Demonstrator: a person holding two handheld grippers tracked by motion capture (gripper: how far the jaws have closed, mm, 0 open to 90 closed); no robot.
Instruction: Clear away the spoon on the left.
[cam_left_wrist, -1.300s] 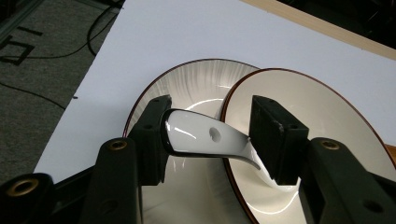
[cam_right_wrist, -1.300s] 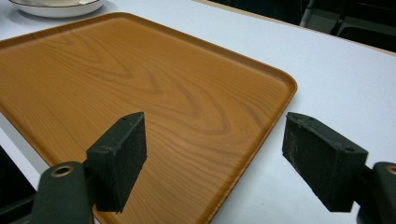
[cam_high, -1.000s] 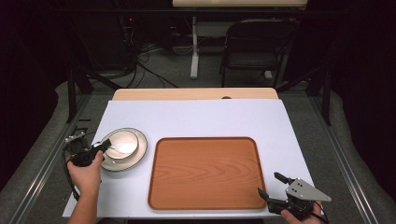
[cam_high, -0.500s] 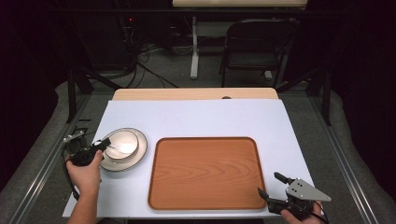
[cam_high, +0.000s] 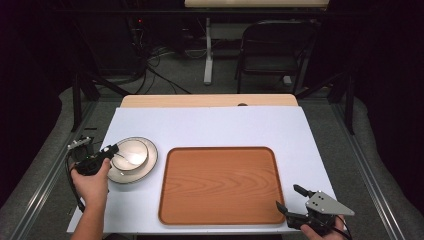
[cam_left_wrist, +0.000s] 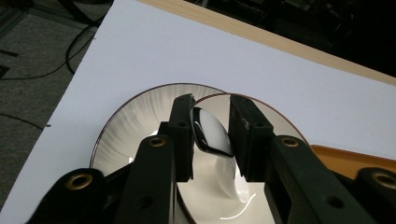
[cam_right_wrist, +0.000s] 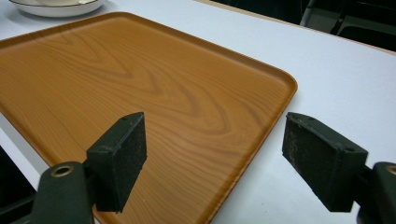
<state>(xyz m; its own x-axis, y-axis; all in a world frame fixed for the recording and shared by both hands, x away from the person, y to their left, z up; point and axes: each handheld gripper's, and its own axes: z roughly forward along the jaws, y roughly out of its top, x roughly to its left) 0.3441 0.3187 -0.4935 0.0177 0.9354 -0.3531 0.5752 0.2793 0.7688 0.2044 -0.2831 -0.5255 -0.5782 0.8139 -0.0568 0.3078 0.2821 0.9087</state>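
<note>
Fingers (cam_left_wrist: 187, 126) of the left gripper (cam_high: 111, 151) have just been closing astride the bowl's (cam_high: 131, 151) near rim, at the high view's left on its plate (cam_high: 146, 167). Right gripper (cam_high: 292, 197) fingers gape wide at the tray's (cam_high: 220, 182) lower-right corner; open bench (cam_high: 215, 125) lies above.

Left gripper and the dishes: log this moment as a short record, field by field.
left gripper: jaws astride the near rim of the bowl, just been closing; a gap shows at one pad, so no firm grip yet
bowl: sits on the plate
plate: on the white tabletop, left of the wooden tray
tray: bare
right gripper: open, at the tray's near right corner, holds nothing
</note>
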